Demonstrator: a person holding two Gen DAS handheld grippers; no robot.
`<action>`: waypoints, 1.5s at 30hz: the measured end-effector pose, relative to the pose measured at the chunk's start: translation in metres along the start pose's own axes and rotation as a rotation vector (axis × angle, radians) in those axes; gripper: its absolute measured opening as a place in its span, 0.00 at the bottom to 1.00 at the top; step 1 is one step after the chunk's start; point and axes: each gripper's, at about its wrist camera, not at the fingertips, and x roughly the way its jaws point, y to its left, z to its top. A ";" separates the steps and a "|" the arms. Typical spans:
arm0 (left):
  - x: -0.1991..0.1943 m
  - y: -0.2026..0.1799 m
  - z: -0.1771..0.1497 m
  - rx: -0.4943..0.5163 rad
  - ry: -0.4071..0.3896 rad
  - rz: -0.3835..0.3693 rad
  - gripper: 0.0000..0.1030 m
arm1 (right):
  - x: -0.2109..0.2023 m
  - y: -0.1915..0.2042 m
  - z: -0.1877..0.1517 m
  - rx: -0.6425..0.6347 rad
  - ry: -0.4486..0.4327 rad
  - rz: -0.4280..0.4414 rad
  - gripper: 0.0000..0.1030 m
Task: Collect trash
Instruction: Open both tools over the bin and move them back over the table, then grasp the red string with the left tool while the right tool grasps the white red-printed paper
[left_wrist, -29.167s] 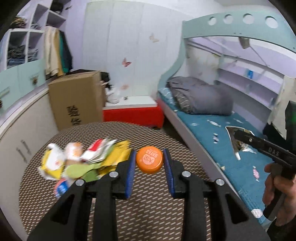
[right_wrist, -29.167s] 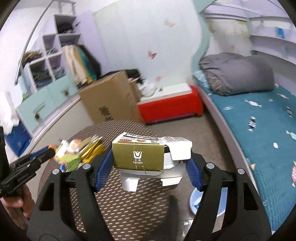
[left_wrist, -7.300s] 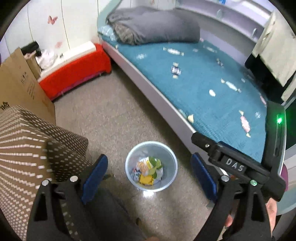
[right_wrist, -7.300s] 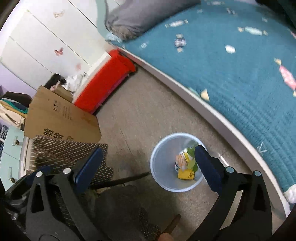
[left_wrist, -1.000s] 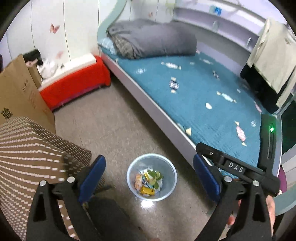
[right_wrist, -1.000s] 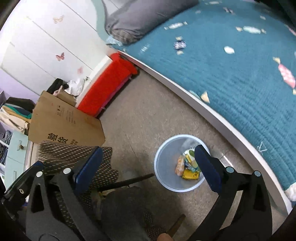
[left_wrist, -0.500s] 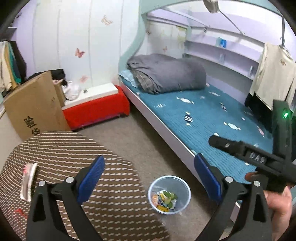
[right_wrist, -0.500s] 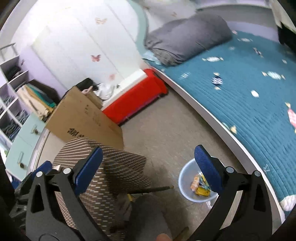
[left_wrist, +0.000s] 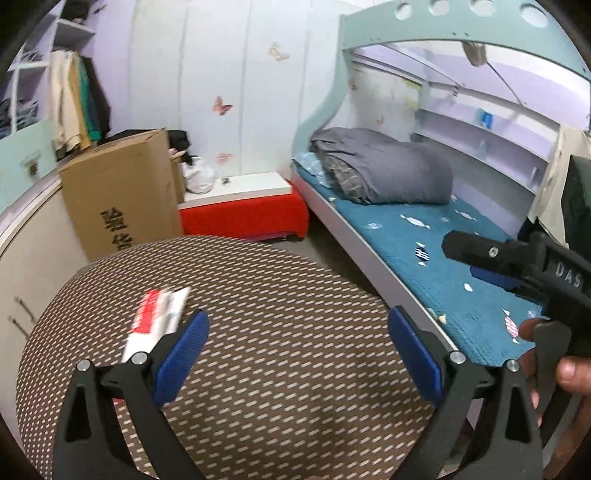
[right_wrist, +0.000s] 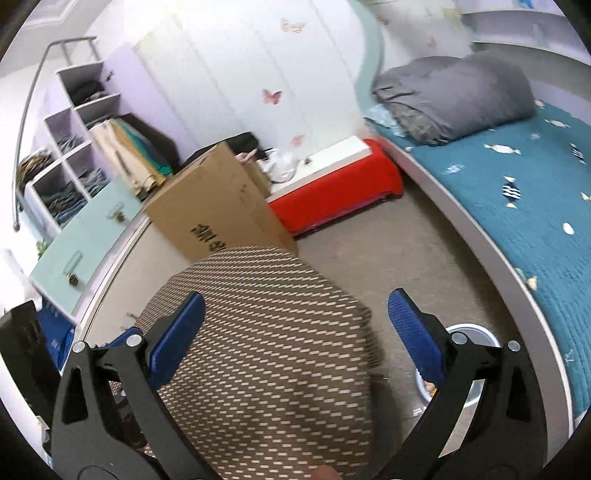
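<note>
Left gripper (left_wrist: 295, 347) gapes empty over round table (left_wrist: 280, 406), lined up beside last wrapper (left_wrist: 157, 321); probably next grab. Right gripper (right_wrist: 293, 338) also wide, holding nothing; bin (right_wrist: 476, 373) waits on floor.

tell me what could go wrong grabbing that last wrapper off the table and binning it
1. The red and white wrapper lies flat on the table, so the open left gripper may slide over it rather than pinch it.
2. It sits beside the left finger, not between the jaws, so closing now would likely miss.
3. The bin stands on the floor past the table edge, half hidden behind the open right gripper; a light wrapper could drift and miss.
</note>
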 end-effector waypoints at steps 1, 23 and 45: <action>-0.004 0.011 -0.004 -0.012 -0.002 0.010 0.92 | 0.003 0.009 -0.002 -0.011 0.005 0.006 0.94; 0.005 0.167 -0.083 -0.174 0.152 0.217 0.92 | 0.097 0.104 -0.070 -0.167 0.179 0.047 0.94; 0.011 0.198 -0.090 -0.241 0.163 0.067 0.04 | 0.189 0.179 -0.085 -0.281 0.318 0.048 0.94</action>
